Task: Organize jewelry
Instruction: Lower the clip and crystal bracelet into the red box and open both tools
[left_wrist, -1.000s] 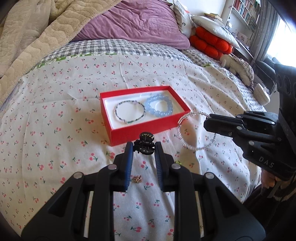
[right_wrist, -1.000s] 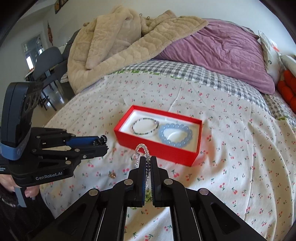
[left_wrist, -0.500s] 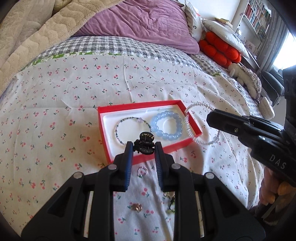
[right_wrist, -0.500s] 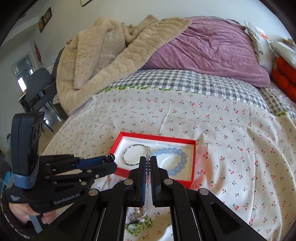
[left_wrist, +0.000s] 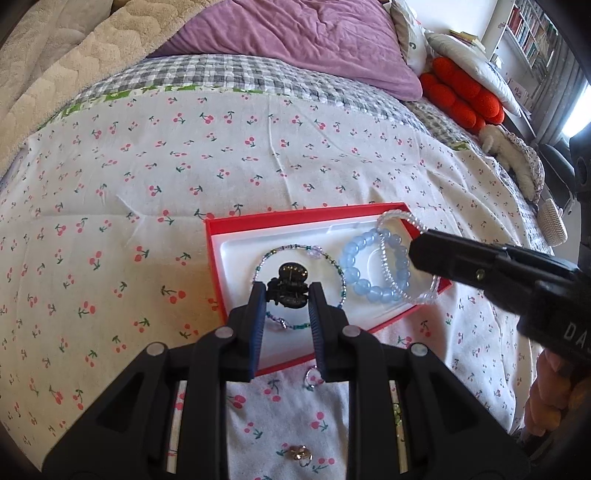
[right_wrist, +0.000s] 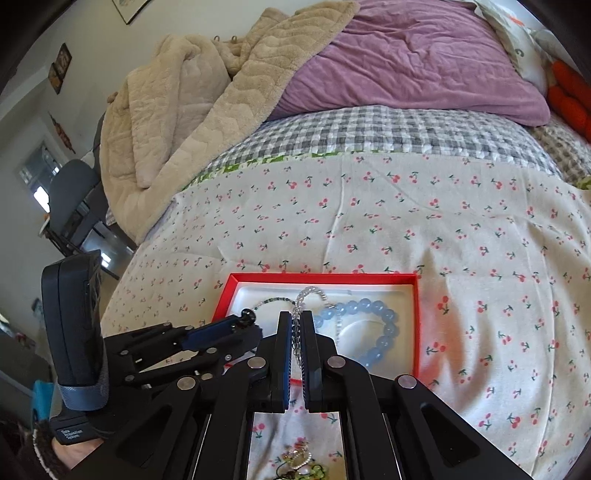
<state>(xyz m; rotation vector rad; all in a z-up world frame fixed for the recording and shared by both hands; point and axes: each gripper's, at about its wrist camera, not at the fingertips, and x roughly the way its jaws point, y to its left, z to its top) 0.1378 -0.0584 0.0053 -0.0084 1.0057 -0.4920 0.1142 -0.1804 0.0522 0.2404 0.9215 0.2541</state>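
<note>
Bedspread (left_wrist: 155, 177) of white cotton printed with cherries carries a red box (left_wrist: 215, 258) with a white lining, set flat near the foot of the bed. Inside the box lie two items: a thin bracelet of small mixed beads (left_wrist: 334, 264) on the left half and a chunky pale blue bead bracelet (left_wrist: 354, 275) on the right half. The left gripper (left_wrist: 287, 295) is clamped on a small black hair claw (left_wrist: 288, 282), held between its blue-padded fingers above the thin bracelet and the near left part of the box. The right gripper (right_wrist: 294, 328) is closed tight on a clear bead bracelet (left_wrist: 386, 254), whose loop hangs over the blue bracelet inside the right half of the box; whether it touches the lining cannot be told. On the spread just in front of the box, a small ring (left_wrist: 313, 377) lies near the box's front wall, and a gold-toned trinket (left_wrist: 298, 452) lies nearer still. A tangle of green and pale beads (right_wrist: 301, 463) shows between the right gripper's arms. A purple duvet (right_wrist: 406, 62) and beige blanket (right_wrist: 177, 107) are heaped at the far end of the bed.
</note>
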